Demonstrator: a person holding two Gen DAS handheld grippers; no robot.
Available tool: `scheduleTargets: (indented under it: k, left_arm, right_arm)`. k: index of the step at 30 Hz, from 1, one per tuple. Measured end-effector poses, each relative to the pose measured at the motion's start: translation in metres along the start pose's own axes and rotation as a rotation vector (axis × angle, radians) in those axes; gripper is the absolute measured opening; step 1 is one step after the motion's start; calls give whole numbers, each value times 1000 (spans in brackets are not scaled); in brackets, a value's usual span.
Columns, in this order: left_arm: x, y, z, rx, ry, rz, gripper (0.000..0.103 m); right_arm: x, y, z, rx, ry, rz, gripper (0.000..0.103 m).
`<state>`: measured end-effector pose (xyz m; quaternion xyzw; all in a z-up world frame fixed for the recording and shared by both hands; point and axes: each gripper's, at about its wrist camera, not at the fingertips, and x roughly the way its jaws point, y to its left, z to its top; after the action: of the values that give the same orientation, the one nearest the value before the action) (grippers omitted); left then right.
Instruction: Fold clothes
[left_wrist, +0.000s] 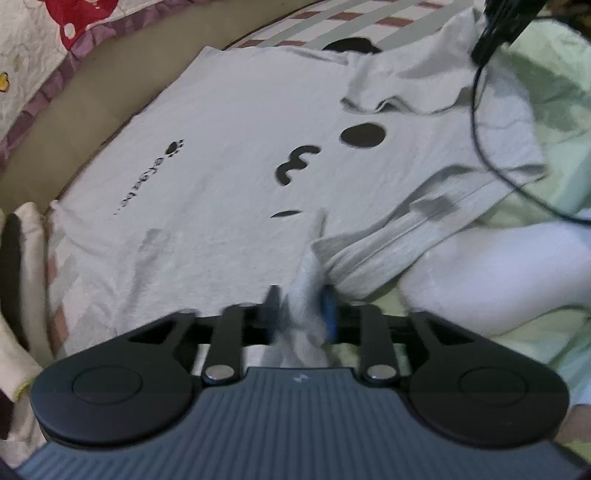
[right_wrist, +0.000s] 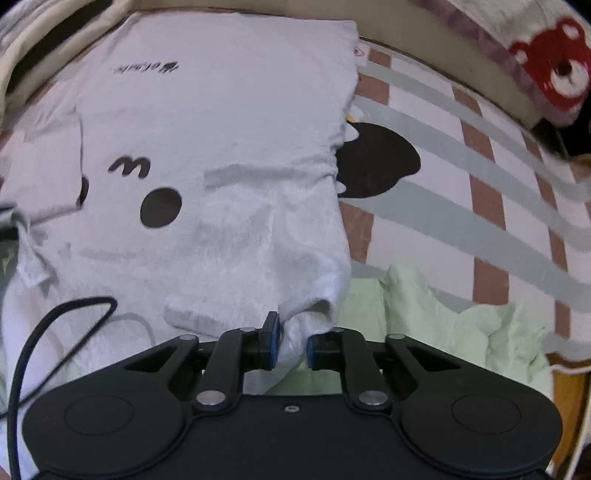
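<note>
A white T-shirt (left_wrist: 221, 155) with a black cartoon face and small black lettering lies spread on the bed. My left gripper (left_wrist: 301, 306) is shut on a bunched fold of its near edge, by a folded-in sleeve. In the right wrist view the same T-shirt (right_wrist: 221, 110) lies ahead. My right gripper (right_wrist: 291, 343) is shut on the shirt's near corner, with cloth pinched between the blue pads (right_wrist: 272, 349). The other gripper shows dark at the top right of the left wrist view (left_wrist: 495, 26).
The bed sheet (right_wrist: 461, 166) is white with grey and red-brown stripes. A pale green cloth (right_wrist: 443, 332) lies at the near right. A black cable (left_wrist: 487, 147) hangs across the shirt. A quilt with a red bear (right_wrist: 554, 62) lies beyond a tan bed edge (left_wrist: 110, 96).
</note>
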<state>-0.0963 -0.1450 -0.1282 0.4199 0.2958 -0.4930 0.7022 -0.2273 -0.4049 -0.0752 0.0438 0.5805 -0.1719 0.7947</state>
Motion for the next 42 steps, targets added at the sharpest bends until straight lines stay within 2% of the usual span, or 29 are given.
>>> scheduleTargets:
  k: [1, 3, 5, 6, 7, 8, 9, 10, 15, 20, 24, 28, 30, 37, 42]
  left_arm:
    - [1, 0, 0, -2, 0, 18, 55]
    - [3, 6, 0, -29, 3, 9, 62]
    - [9, 14, 0, -76, 17, -46, 65]
    - [13, 20, -1, -109, 37, -98, 65]
    - [18, 25, -4, -151, 64, -152, 60]
    - [21, 28, -6, -182, 80, -183, 30]
    - [23, 31, -7, -205, 90, -204, 18]
    - [22, 33, -7, -214, 83, -201, 13]
    - [-1, 33, -3, -185, -16, -118, 11]
    - [-11, 59, 6, -220, -66, -89, 11]
    - [-9, 96, 23, -176, -77, -86, 11]
    - [5, 141, 41, -149, -74, -76, 11]
    - [15, 164, 49, -156, -68, -59, 11]
    - [56, 228, 78, -148, -59, 27, 11]
    - [91, 279, 104, -210, -74, 104, 10]
  right_arm:
    - [-2, 3, 0, -26, -4, -22, 15]
    - [-5, 11, 0, -77, -13, -62, 15]
    - [-8, 10, -1, -68, -45, -2, 15]
    - [-10, 10, -1, -63, -62, 30, 15]
    - [-9, 7, -1, -40, -81, 70, 15]
    - [-7, 2, -1, -12, -108, 116, 15]
    - [-4, -2, -2, 17, -134, 163, 15]
    - [-1, -9, -4, 48, -156, 204, 13]
    - [6, -41, -10, 245, -236, 323, 10]
    - [-2, -66, 11, 345, -265, 396, 10]
    - [3, -90, 70, 348, -197, 430, 10]
    - [18, -107, 142, 330, -133, 403, 10]
    - [29, -111, 176, 333, -111, 423, 10]
    - [65, -110, 250, 351, -134, 449, 10]
    - [80, -120, 291, 403, -184, 424, 10]
